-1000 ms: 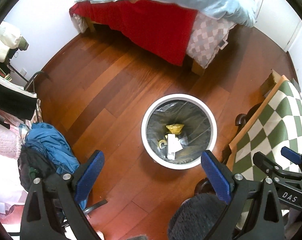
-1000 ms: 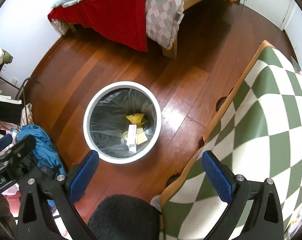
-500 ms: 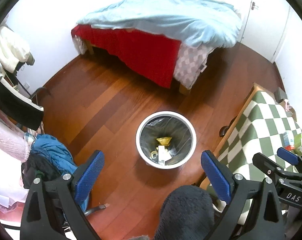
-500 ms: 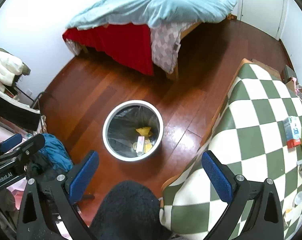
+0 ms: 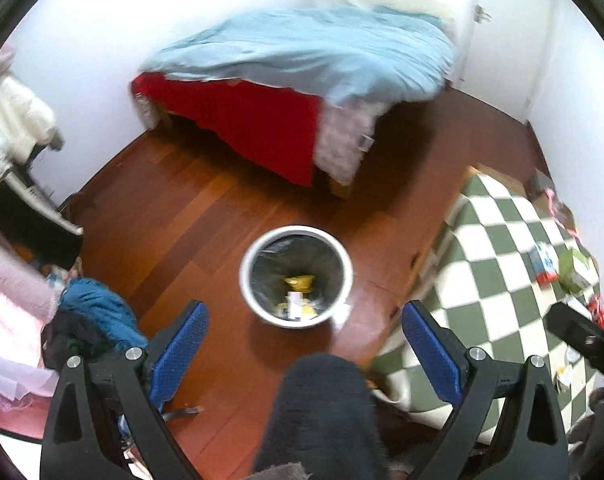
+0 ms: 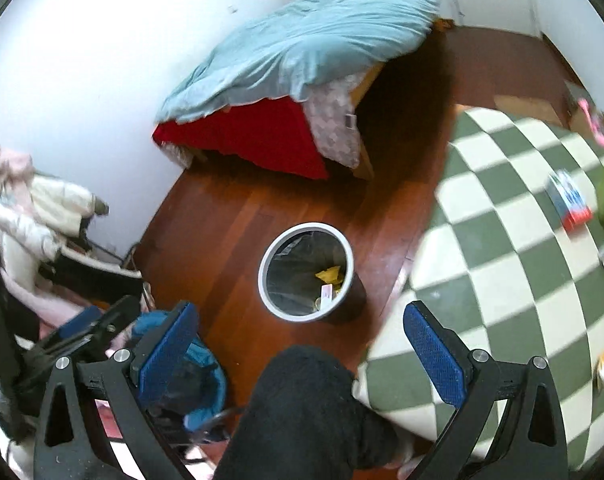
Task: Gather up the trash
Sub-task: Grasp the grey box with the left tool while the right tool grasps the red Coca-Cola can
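Both grippers are up high w/ nothing in them, the left gripper (image 5: 302,344) and right gripper (image 6: 298,344) each w/ jaws wide apart, so I think they're between pick-ups & looking for more trash. The bin (image 5: 296,276) sits on the wood floor (image 5: 174,220) just beside the checked table (image 6: 502,264), w/ some scraps in it already, and a small carton (image 6: 568,200) plus a green bag (image 5: 576,266) lie near the table's far edge. Next move prob needs a reach over the table, w/ lots of open floor by the bed (image 5: 302,64) but a clothes pile (image 5: 90,320) close on the left
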`<state>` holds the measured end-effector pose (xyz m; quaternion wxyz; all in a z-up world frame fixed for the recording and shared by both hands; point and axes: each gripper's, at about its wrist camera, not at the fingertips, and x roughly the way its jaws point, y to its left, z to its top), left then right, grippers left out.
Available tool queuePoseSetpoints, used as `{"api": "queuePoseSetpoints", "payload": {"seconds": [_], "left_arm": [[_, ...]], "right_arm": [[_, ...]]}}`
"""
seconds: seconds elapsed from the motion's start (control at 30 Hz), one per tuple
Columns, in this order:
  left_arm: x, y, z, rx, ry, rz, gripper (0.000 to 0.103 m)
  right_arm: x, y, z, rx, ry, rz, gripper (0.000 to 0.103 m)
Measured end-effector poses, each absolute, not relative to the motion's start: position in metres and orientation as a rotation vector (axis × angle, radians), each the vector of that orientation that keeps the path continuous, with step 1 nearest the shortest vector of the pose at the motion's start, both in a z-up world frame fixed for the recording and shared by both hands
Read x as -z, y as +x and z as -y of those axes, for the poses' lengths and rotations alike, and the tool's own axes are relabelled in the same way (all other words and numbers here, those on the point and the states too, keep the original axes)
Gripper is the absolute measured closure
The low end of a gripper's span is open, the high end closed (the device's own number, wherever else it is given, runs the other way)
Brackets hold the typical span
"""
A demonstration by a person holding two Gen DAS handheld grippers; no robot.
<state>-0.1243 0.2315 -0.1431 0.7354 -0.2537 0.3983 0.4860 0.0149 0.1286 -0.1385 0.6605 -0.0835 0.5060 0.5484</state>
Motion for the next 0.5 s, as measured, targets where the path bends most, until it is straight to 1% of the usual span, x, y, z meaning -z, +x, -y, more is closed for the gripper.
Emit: {"api": "queuePoseSetpoints", "payload": {"seconds": [0.17,0.27,0.33,0.5], "left_arm": [[0.18,-0.039,-0.207,-0.927,-0.511,-0.962,0.004],[0.206,0.021,-0.187,-0.82,-0.483,-1.031,0.0],[0.223,0.061,-0.173,-0.764,-0.456,-1.073,0.0],[0.258,0.163,-0.136,-0.658,-0.343,-1.149,0.0]], "right_arm": [[0.15,0.079,-0.061,-1.053,-0.11,-1.172,0.0],[0.169,0.132,-0.009,-0.877,-0.067,-1.2,0.0],[0.182,0.172,0.027,-0.759,-0.053,-1.216,0.0],[0.206,0.27,0.092,-0.533,-0.122,-1.208,0.0]]}}
